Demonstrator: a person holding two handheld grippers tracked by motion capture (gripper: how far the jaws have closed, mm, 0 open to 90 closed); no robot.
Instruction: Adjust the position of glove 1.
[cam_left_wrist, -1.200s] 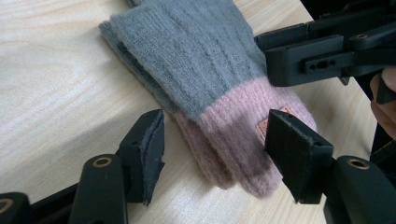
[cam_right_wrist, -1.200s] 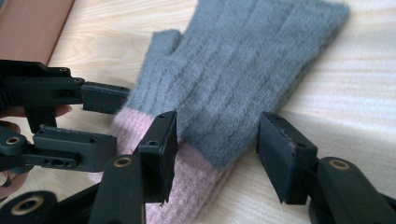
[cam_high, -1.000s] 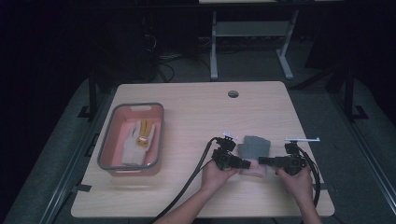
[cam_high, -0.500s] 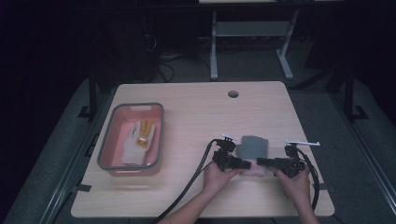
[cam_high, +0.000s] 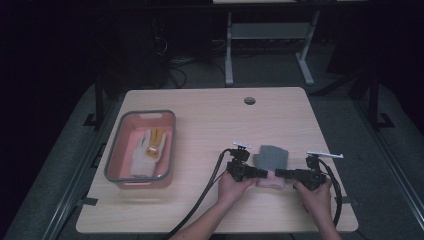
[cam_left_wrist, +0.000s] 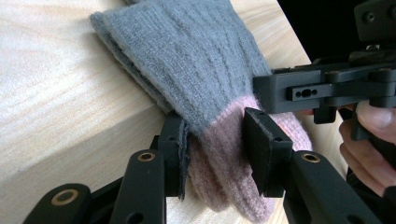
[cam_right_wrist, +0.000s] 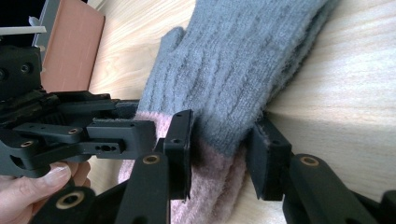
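A grey knit glove (cam_high: 271, 157) with a pink cuff (cam_high: 270, 181) lies flat on the wooden table (cam_high: 210, 125), right of centre near the front. My left gripper (cam_high: 263, 174) comes at the cuff from the left and my right gripper (cam_high: 278, 173) from the right, their tips nearly meeting. In the left gripper view the glove (cam_left_wrist: 201, 60) runs away from me and the left gripper (cam_left_wrist: 215, 140) is shut on the cuff, with the right gripper (cam_left_wrist: 289, 93) just beyond. In the right gripper view the right gripper (cam_right_wrist: 219, 149) pinches the glove (cam_right_wrist: 233, 60) at the grey-pink line, the left gripper (cam_right_wrist: 116, 135) beside it.
A pink bin with a grey rim (cam_high: 112, 165) stands at the table's left and holds a white and yellow glove (cam_high: 147, 150). A round cable hole (cam_high: 249, 100) sits near the far edge. Black cables (cam_high: 200, 200) trail off the front edge.
Both hands hold about the same place at the cuff. The right gripper has sunk slightly toward the table. The glove has not shifted.
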